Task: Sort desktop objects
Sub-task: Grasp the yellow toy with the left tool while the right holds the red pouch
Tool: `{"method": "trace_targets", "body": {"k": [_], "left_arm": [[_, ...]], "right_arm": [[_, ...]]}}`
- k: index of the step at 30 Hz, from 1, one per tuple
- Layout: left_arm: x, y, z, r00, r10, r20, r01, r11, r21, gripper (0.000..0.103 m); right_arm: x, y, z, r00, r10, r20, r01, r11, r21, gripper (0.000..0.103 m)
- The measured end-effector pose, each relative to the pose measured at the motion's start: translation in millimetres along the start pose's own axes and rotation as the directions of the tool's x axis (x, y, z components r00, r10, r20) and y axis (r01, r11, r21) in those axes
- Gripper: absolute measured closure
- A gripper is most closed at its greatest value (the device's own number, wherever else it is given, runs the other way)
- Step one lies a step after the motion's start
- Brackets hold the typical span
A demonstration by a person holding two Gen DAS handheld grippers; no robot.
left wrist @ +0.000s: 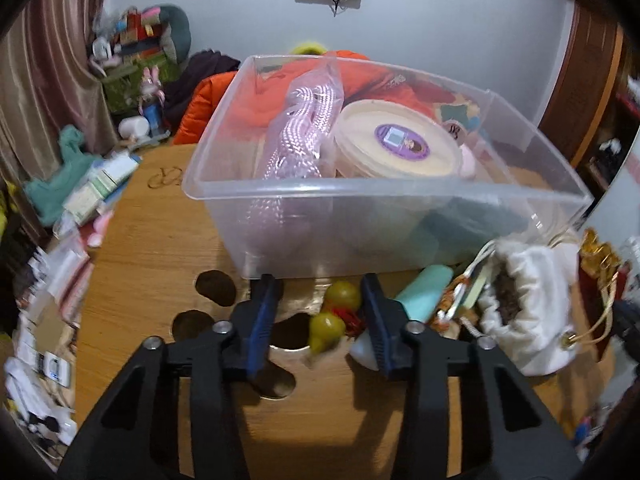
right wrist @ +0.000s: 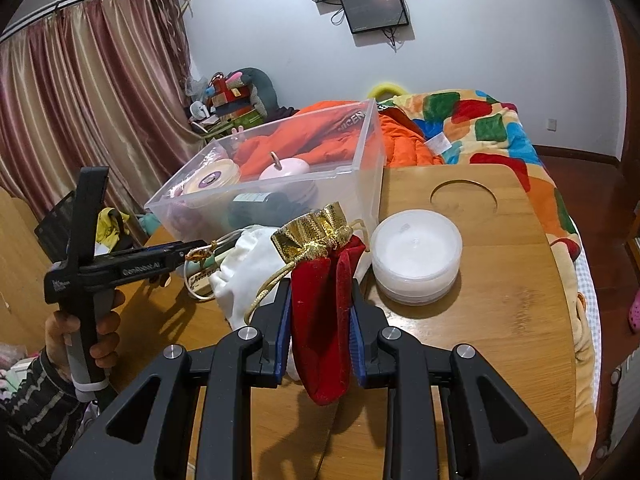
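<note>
Right claw (right wrist: pixel 319 322) pinching soft red velvet pouch (right wrist: pixel 322 320), gold-trimmed, above wooden tabletop (right wrist: pixel 500 300). Left claw (left wrist: pixel 318 320) spread open near clear plastic box (left wrist: pixel 360 200), nothing between fingers.

The wooden table (right wrist: pixel 500 280) carries a clear bin (right wrist: pixel 360 168), round container (right wrist: pixel 416 256) and white pouch (right wrist: pixel 244 272).

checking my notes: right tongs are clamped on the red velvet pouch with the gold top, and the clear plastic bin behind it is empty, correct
Not quite. The right tongs are indeed clamped on the red velvet pouch with the gold top, but the clear plastic bin is not empty. The right wrist view shows a round cream tin, a pink lidded pot and a dark bottle inside it.
</note>
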State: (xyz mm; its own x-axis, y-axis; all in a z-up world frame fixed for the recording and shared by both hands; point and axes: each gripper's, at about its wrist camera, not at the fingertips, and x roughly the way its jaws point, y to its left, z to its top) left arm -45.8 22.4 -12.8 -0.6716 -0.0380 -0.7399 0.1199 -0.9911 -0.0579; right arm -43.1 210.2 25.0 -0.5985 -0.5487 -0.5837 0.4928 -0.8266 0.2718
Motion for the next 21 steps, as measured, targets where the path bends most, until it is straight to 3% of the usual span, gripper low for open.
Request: {"method": "trace_targets", "body": {"k": [2,3,5,13,21], "left_arm": [[-1,-3,-4,0.999,0.039,0.017,-0.039,0.999,0.032,0.072],[-3,-4,-6,0.999,0.045,0.023,-0.046,0.998,0.043,0.079],[-7,-4,-11,0.999,0.04,0.026,-0.042,0.997,0.061,0.085],[-22,19,-23,1.0,0.005,0.013,-0.005,1.0,0.007,0.085],[-52,27,-23,0.998,-0.024,0.066,0.025,1.0,-0.006,0.085]], "right_arm": [[0,1,0,1.0,0.002,0.0,-0.002,1.0,-0.001,0.081],[0,1,-1,1.0,0.002,0.0,-0.002,1.0,-0.001,0.081],[0,1,-1,1.0,0.003,0.0,-0.003,1.0,-0.001,0.081],[-3,4,0,1.0,0.007,0.009,-0.007,1.0,0.001,0.081],[-6,10,3,1.0,0.014,0.021,-0.014,1.0,0.001,0.081]]}}
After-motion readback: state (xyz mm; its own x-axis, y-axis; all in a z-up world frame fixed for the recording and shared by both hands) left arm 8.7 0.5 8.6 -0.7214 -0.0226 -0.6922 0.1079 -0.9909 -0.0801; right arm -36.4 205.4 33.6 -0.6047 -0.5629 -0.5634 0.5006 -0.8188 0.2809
